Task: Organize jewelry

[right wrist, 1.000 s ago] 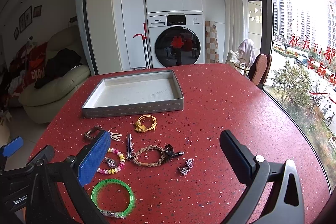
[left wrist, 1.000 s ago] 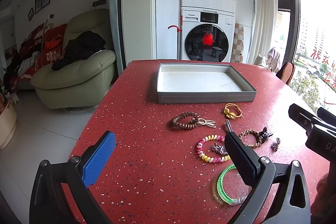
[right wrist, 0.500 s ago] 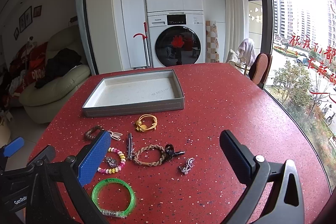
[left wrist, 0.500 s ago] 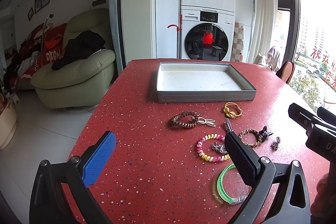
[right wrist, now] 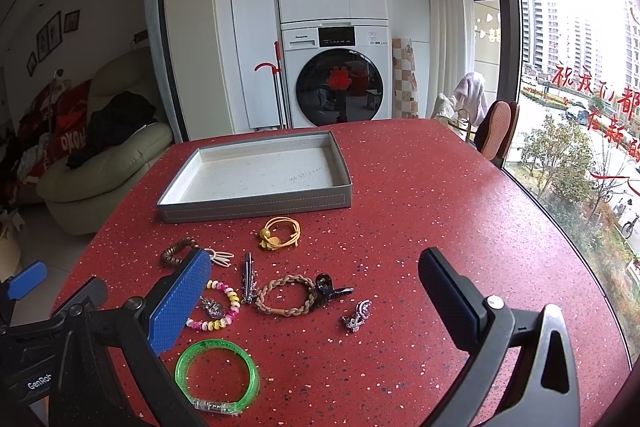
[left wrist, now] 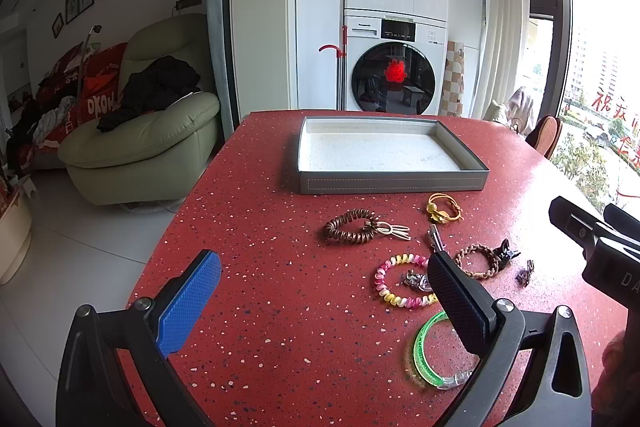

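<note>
Red speckled tabletop [right wrist: 420, 187] shows nothing displaced over the last second. Grey tray [right wrist: 256, 205] is empty at 12 o'clock. All jewelry lies loose below it, green bangle [right wrist: 218, 375] nearest. Left gripper [left wrist: 320, 299] and right gripper [right wrist: 316, 299] hover, jaws spread, empty. Sorting not yet begun.

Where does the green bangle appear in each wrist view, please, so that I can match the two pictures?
Left wrist view: the green bangle lies low and right of centre, partly behind the left claw's black finger.
Right wrist view: it lies low and left, fully visible.
Shared landmark: the grey tray, farther back on the red table.
</note>
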`<state>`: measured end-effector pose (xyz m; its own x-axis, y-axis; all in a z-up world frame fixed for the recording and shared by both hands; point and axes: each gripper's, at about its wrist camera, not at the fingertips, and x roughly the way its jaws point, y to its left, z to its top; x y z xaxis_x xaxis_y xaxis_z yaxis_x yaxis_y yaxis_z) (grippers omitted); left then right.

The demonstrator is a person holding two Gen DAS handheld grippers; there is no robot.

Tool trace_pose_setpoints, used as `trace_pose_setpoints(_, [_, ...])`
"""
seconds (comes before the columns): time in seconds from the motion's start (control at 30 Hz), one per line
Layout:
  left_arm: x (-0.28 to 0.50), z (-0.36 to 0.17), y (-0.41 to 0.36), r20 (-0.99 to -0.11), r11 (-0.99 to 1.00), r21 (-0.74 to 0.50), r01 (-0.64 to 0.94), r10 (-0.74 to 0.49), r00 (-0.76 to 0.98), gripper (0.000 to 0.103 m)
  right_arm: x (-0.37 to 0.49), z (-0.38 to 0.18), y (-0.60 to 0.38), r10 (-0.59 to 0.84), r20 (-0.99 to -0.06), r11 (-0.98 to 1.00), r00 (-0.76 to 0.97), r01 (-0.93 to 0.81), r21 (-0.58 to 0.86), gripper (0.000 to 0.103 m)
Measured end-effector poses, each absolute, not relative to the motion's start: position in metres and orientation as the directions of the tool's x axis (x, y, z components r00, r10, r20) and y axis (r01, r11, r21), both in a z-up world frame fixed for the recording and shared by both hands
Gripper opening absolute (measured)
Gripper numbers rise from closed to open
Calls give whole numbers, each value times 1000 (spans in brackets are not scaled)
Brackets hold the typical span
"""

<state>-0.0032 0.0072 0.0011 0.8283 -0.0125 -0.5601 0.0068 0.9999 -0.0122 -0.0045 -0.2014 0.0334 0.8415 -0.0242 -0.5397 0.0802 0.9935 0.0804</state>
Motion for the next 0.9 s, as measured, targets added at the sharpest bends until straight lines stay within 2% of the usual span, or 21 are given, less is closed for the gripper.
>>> trace_pose_setpoints(0.53, [1, -7, 3, -581, 1000, -10, 19, -21, 813, 103, -3, 26, -204, -18, -548, 993, 836, 80, 91, 103])
trace_pose_setpoints(0.73, [16, -10, 9, -625, 1000, -17, 23, -29, 780, 103, 2, 21, -210, -6, -575, 990, 818, 88, 114, 103])
trace_pose_setpoints(0.9, [44, -17, 29, -681, 997, -77, 18, -65, 729, 103, 7, 12, -222, -17, -624, 988, 781, 111, 111, 103])
